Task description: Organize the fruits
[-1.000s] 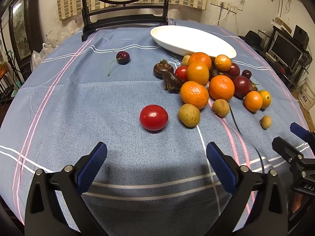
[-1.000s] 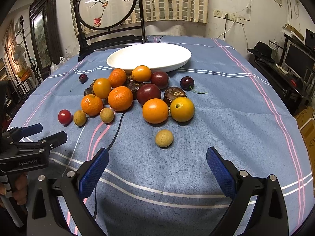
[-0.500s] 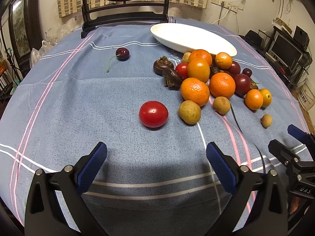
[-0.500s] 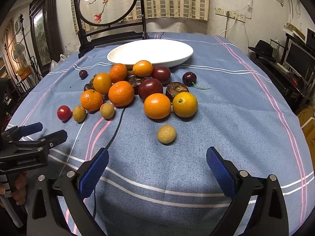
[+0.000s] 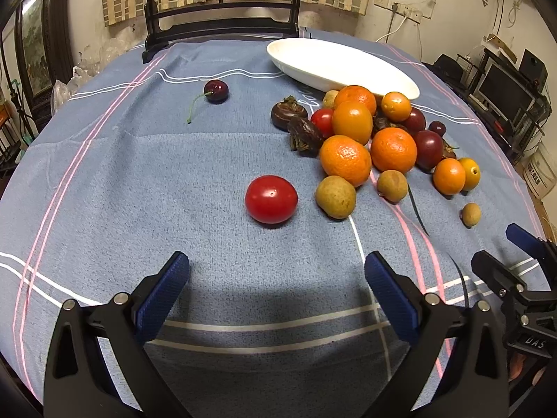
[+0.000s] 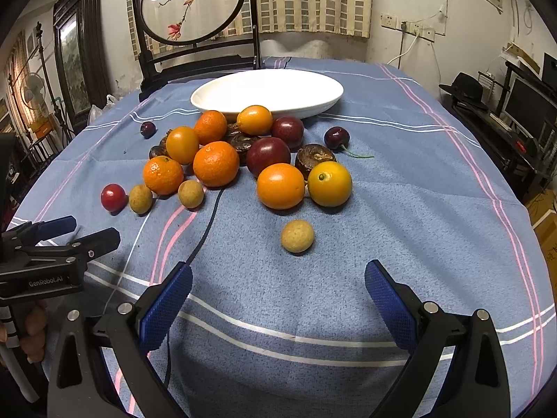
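1. Holding both claws low over the near edge of the worktop (image 6: 435, 181), you have them spread wide with nothing between the blue pads: your left claw (image 5: 276, 285) and your right claw (image 6: 278, 291) are both empty.
2. Worktop cover: a blue cloth with white and pink stripes.
3. White oval dish (image 6: 268, 92), at the far side of the worktop, with no fruit in it. The heap of fruit lies just in front of it.
4. Red tomato (image 5: 271, 199), alone on the cloth, straight ahead of your left claw and apart from the heap. A tan, round small fruit (image 5: 335, 196) sits just to its right.
5. Small tan fruit (image 6: 297, 235), alone on the cloth, directly ahead of your right claw and nearer than the rest.
6. Heap: several oranges, among them one (image 6: 216, 163) at the middle and one (image 6: 280, 186) at the front, beside a yellow-orange fruit (image 6: 329, 183). Two dark red plums (image 6: 268, 156) and some dark brown, wrinkled fruits lie among them.
7. Cherry (image 5: 216, 91) with a green stem, off by itself on the left part of the cloth. A second cherry (image 6: 336, 138) lies at the right edge of the heap.
8. Thin black cable (image 6: 205, 233), running across the cloth from the heap toward you.
9. Dark wooden chair (image 6: 195, 45) with a round painted panel, behind the worktop.
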Available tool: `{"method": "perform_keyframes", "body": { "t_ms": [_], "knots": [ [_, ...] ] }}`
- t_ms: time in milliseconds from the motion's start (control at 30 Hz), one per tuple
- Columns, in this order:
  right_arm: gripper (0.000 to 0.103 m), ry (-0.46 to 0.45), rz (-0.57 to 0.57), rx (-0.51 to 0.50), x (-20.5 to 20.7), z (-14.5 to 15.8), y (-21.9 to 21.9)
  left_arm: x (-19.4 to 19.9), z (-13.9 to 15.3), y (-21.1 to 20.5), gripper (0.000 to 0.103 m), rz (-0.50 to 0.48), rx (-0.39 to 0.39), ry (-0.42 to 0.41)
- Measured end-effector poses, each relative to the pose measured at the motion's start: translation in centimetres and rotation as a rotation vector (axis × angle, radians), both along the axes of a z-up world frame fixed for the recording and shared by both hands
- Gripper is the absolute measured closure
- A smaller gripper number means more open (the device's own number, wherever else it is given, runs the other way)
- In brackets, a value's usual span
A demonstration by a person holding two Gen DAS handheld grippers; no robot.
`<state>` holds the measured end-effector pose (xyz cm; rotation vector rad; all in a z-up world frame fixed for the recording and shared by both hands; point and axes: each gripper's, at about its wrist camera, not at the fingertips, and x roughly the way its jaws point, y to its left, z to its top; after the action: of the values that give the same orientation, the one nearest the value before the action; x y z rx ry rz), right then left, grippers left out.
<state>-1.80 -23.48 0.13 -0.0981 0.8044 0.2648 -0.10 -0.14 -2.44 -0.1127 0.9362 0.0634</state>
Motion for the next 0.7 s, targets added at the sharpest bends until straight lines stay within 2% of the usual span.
{"method": "perform_keyframes", "body": {
  "t_ms": [267,500,633,700],
  "knots": [
    [0.004,-0.001,0.003,-0.005,0.0,0.1,0.0,0.0,0.0,0.0,0.004,0.0,0.002,0.0],
    [0.004,-0.039,0.011,-0.033,0.9,1.2,-1.0,-0.3,0.2,-0.1,0.004,-0.039,0.015,-0.008],
    [0.03,0.003,0.033,-0.062,2.5,0.9,-0.8,-0.3,0.3,0.3,0.004,-0.053,-0.001,-0.01],
    [0.033,0.03,0.04,-0.072,3.3,0.5,-0.5,-0.2,0.4,0.5,0.004,-0.064,-0.004,-0.007]
  ]
}}
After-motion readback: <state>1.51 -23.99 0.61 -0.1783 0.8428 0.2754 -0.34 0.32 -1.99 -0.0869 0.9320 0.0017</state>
